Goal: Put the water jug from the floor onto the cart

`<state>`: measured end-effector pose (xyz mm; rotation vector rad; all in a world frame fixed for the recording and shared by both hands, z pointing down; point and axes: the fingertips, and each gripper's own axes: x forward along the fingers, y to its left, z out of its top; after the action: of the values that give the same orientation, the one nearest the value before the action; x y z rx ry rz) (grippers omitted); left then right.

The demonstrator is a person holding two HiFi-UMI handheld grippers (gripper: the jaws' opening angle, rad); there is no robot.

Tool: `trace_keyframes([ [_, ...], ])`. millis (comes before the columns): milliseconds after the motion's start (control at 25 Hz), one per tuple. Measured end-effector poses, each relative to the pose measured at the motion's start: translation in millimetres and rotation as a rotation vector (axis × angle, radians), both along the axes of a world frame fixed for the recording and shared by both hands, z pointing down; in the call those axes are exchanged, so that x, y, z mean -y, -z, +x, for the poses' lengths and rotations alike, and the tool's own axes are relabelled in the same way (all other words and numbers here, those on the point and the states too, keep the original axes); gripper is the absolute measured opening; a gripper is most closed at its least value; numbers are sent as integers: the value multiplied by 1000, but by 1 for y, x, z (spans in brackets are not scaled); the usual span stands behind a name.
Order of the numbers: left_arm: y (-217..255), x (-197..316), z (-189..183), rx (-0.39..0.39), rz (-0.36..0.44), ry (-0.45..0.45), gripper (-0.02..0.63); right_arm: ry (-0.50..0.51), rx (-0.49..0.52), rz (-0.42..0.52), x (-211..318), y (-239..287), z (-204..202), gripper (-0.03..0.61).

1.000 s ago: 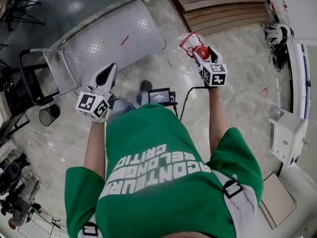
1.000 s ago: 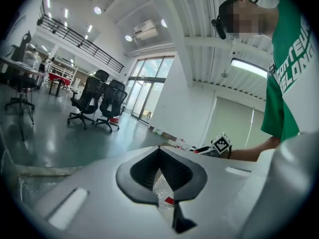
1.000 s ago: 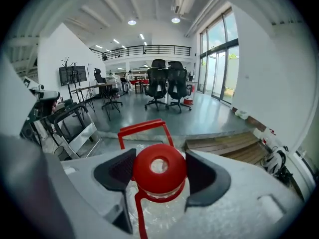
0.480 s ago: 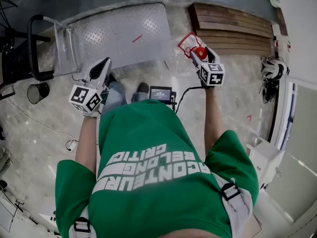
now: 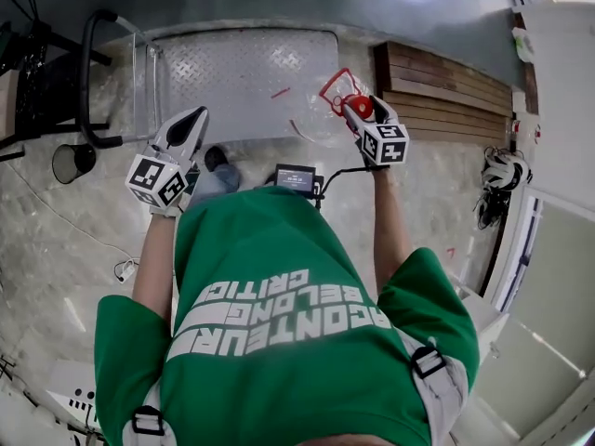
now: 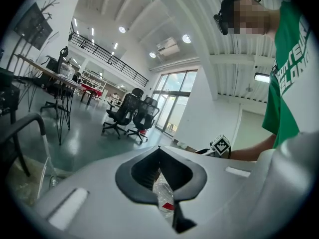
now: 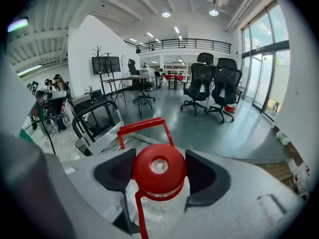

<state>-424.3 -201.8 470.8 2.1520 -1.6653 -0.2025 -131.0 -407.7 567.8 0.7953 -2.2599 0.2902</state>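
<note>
The clear water jug (image 5: 321, 124) with a red cap (image 7: 159, 168) and a raised red handle (image 7: 144, 126) hangs from my right gripper (image 5: 356, 110), whose jaws are shut on its neck just under the cap. It hangs over the near right corner of the cart's diamond-plate platform (image 5: 232, 72). The cart's black push handle (image 5: 88, 72) stands at the left. My left gripper (image 5: 189, 124) is held near the platform's front edge, jaws together. In the left gripper view a bit of clear plastic with red shows through the gap in the pads (image 6: 144, 171).
A wooden slatted pallet (image 5: 446, 91) lies right of the cart. A black bin (image 5: 72, 161) sits on the floor at the left. Office chairs (image 7: 209, 86) and desks stand farther off. A small screen unit (image 5: 296, 177) hangs at the person's waist.
The person has come closer to the cart and turned. The jug, held in the right gripper throughout, has moved from beside the platform to over its near right corner.
</note>
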Motion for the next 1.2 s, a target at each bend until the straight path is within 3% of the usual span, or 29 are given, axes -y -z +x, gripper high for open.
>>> trace_keyframes([
  [200, -5, -6, -45, -8, -2, 31, 14, 87, -24, -2, 12, -9, -72, 296],
  [520, -8, -8, -84, -27, -41, 134, 14, 272, -118, -58, 39, -57, -164, 296],
  [880, -7, -4, -100, -14, -117, 308, 14, 498, -295, -145, 50, -170, -215, 296],
  [1200, -13, -5, -105, -9, -173, 407, 14, 577, -423, -223, 52, -245, -235, 296],
])
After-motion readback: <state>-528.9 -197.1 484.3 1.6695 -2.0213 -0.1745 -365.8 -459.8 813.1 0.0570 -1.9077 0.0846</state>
